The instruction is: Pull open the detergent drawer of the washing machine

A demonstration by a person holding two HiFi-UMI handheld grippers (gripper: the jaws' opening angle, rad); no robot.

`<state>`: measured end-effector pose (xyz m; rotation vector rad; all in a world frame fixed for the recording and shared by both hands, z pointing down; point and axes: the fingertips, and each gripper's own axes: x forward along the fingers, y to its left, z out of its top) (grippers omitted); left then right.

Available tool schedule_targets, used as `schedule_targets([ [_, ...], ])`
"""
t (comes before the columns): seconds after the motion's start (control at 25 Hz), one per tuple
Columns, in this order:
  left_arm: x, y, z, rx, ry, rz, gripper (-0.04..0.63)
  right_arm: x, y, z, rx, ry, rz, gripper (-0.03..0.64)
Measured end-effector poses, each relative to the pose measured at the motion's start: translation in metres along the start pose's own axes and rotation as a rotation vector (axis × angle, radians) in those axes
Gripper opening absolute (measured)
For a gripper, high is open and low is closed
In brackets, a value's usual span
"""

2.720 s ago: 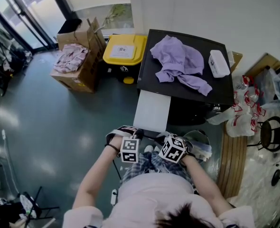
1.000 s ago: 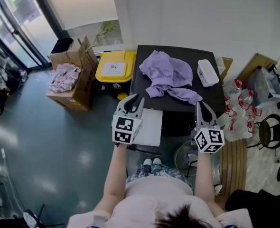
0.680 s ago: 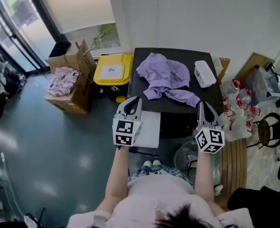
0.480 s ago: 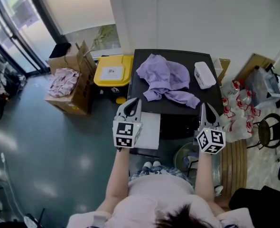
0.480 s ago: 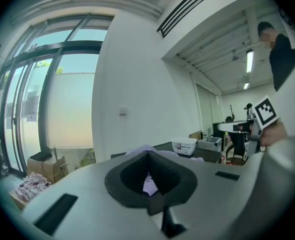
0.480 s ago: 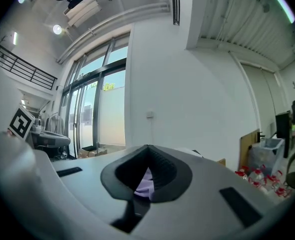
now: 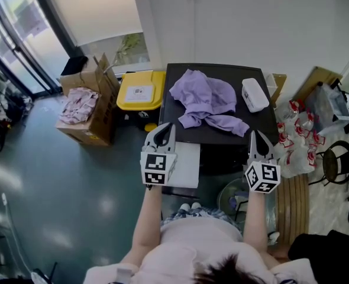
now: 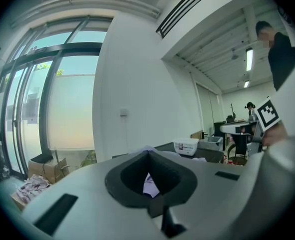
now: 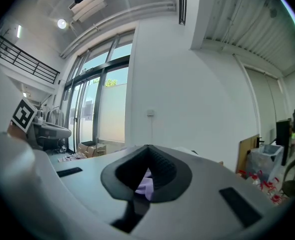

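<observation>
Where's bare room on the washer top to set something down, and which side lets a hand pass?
Bare: the front-right corner of the washing machine top, in front of the white box, and the strip behind the purple garment along the wall. The grey floor on the left is open; the right, with plastic bags, is crowded.

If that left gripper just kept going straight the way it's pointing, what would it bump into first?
Most likely the purple garment lying on the black washing machine top: it shows just beyond the left gripper's shut jaws. Depth is unclear, so it might pass just above.
</observation>
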<state>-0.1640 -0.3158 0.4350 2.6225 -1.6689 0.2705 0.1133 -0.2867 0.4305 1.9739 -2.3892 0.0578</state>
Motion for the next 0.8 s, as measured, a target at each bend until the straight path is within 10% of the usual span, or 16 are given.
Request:
schedule_targets([
  [0.8, 0.0063, -0.0039, -0.0019, 0.004, 0.009, -0.022, 0.025, 0.0039, -0.0048, -0.0074, -0.014, 0.027, 0.002, 0.014],
])
